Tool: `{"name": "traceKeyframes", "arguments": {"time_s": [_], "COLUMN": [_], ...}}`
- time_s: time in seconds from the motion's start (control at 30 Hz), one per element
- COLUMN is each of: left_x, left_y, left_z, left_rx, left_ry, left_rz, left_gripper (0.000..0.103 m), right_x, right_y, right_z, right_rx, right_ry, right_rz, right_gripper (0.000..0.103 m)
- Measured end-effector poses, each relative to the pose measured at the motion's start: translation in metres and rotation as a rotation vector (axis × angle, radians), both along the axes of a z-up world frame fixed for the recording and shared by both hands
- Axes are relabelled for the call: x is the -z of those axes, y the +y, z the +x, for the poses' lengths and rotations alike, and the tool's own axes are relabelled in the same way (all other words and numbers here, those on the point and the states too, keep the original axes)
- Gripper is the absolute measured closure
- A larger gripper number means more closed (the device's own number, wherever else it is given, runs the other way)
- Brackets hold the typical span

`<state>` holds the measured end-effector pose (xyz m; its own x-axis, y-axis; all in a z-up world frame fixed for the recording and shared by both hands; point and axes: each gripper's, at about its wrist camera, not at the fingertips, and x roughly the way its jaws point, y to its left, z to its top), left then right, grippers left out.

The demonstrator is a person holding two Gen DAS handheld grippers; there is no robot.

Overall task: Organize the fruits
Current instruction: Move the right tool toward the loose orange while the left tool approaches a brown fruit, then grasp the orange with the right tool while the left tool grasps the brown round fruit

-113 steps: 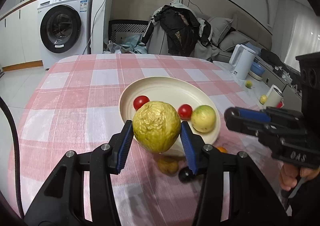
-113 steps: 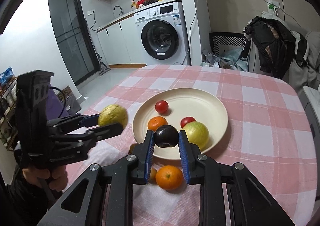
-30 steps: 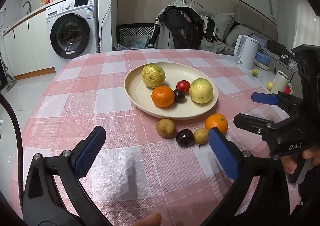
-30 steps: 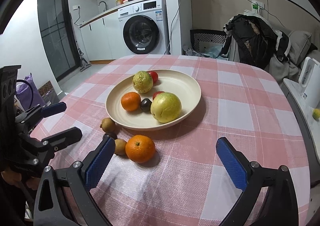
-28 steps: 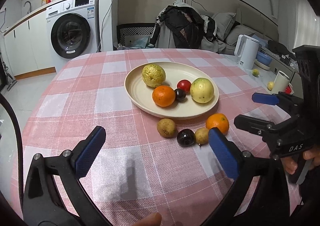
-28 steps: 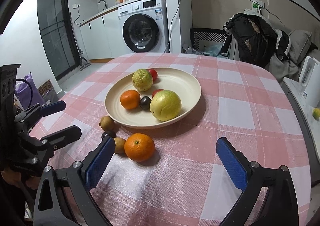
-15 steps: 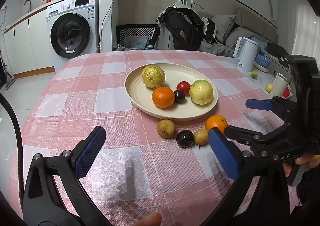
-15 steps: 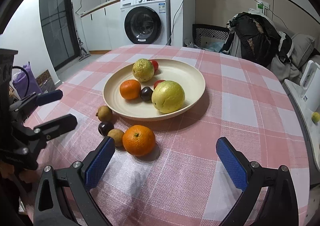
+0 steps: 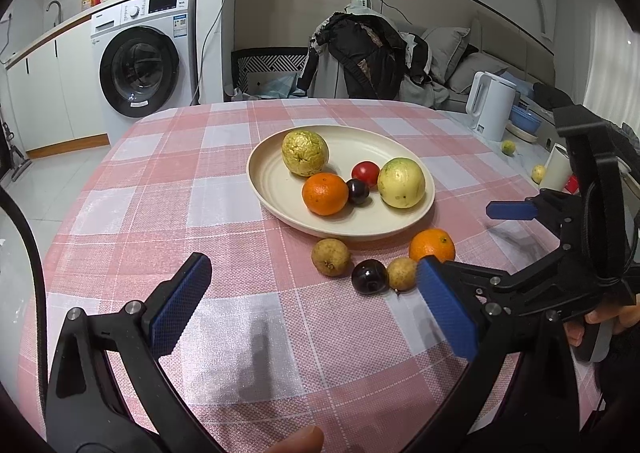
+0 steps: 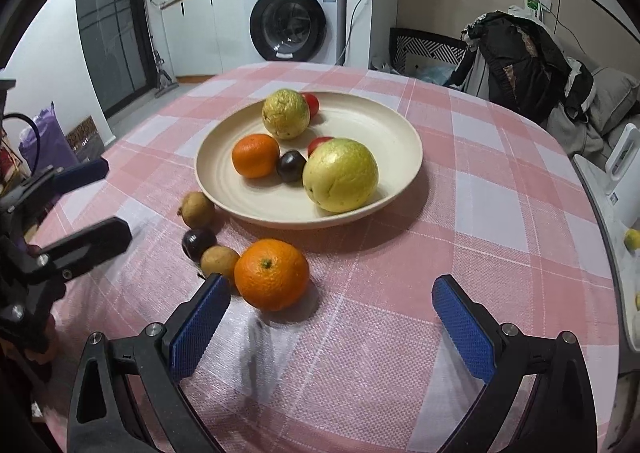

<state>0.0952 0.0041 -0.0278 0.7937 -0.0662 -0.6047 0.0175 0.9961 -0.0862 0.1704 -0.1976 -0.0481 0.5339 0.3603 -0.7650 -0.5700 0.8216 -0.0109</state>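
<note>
A round cream plate (image 10: pixel 400 125) on checked cloth (image 10: pixel 500 189) holds smooth and wrinkled fruit. A dimpled orange (image 10: pixel 271 273) lies at the plate's 6 o'clock, framed by the wide-spread right gripper (image 10: pixel 328 329). The left gripper (image 9: pixel 312 305) is likewise spread wide, empty.

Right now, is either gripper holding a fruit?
No, the left gripper and right gripper are both wide open and empty above the tablecloth.

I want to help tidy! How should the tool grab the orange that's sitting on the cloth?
Squeeze the orange across its round middle with the open right tool, coming from the near side: a small brown fruit touches its left, so keep the pad between them.
</note>
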Motion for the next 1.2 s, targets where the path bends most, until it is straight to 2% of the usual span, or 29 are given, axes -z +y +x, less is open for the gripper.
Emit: {"name": "traceKeyframes", "arguments": {"time_s": [0.17,0.53,0.93,1.03,1.2], "left_x": [0.001,0.002,0.004,0.006,0.012], "left_y": [0.002,0.004,0.003,0.004,-0.001], "left_z": [0.001,0.003,0.004,0.006,0.012], "left_rx": [-0.005,-0.007,-0.003,-0.001,0.013], "left_ry": [0.004,0.009,0.012,0.019,0.056], "left_rz": [-0.009,-0.017,-0.011,-0.010,0.008], "left_gripper": [0.001,0.001,0.001,0.001,0.001], "right_x": [0.003,0.009,0.009,0.007,-0.005], "right_y": [-0.002,0.009,0.017,0.019,0.005], "right_z": [0.000,0.003,-0.005,-0.010,-0.026], "right_rx": [0.008,-0.024,-0.121,-0.119,-0.103], "right_ry": [0.006,0.033,0.073,0.055,0.022], "right_rz": [-0.048,-0.058,0.031,0.020,0.059], "right_gripper": [0.000,0.002,0.060,0.062,0.063]}}
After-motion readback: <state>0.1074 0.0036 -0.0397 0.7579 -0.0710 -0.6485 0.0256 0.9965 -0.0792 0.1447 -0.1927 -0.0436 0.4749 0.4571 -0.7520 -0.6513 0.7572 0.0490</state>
